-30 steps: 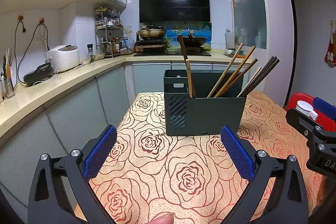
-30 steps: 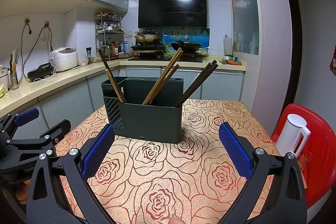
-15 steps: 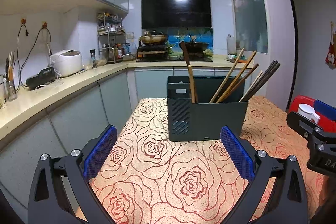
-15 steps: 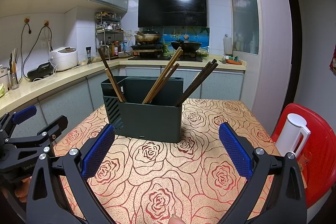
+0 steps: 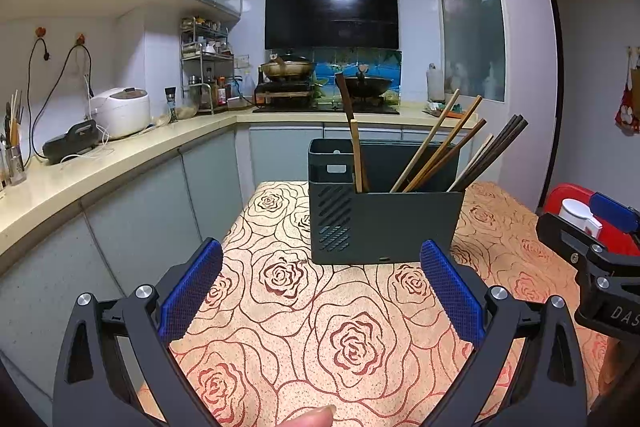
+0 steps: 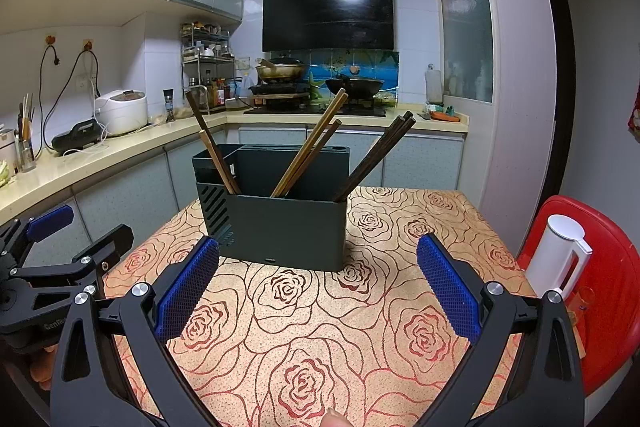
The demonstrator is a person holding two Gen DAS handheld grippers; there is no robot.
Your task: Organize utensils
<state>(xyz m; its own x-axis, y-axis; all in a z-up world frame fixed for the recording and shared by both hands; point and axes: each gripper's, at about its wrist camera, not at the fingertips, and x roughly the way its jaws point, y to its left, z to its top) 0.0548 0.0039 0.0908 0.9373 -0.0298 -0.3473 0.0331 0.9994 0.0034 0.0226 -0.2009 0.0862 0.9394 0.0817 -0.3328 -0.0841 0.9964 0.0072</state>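
A dark grey utensil holder stands on the rose-patterned table. Several chopsticks lean in it: two brown ones at its left end, light wooden ones in the middle, dark ones at the right. My left gripper is open and empty, short of the holder. My right gripper is open and empty too, also in front of the holder. Each gripper shows at the edge of the other's view.
A red chair with a white kettle stands right of the table. A counter with a rice cooker runs along the left wall. The stove with pans lies behind.
The left gripper has drawn back from the holder and tilted up a little. The right gripper has barely moved. Both stay open.
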